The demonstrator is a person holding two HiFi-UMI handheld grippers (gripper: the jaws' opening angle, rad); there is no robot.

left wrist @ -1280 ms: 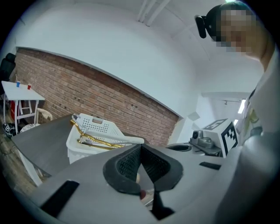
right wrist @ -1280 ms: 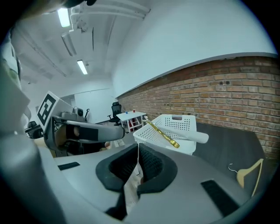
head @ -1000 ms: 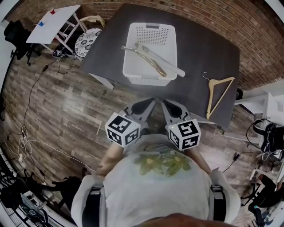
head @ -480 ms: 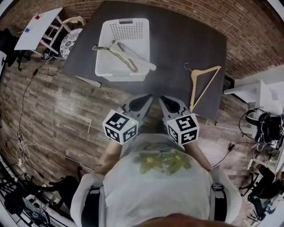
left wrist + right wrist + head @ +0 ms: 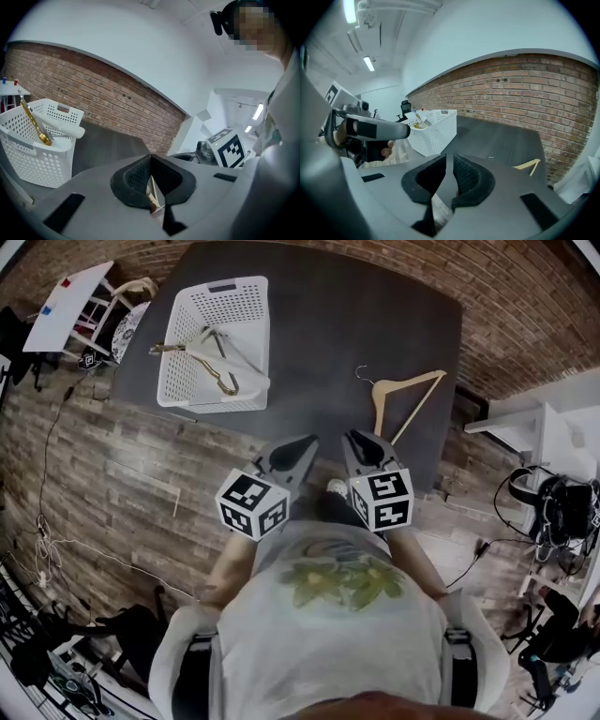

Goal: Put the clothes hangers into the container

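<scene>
You've swung both hands away from the container [image 5: 211, 401]; the wooden hanger [image 5: 411, 380] left on the desk [image 5: 319, 324] now lies just ahead of your right fingers [image 5: 468, 180]. Those and your left fingers [image 5: 136, 180] are closed, empty, so open before reaching.

White basket [image 5: 214, 401], perhaps tan hanger [image 5: 411, 381]

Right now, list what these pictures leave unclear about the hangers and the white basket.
Hangers in the white perforated plastic basket: head view, overlapping and too small to count.
Light wooden hanger on the dark table: right gripper view, mostly hidden behind the right gripper.
Basket's left side: left gripper view, cut off by the edge.
</scene>
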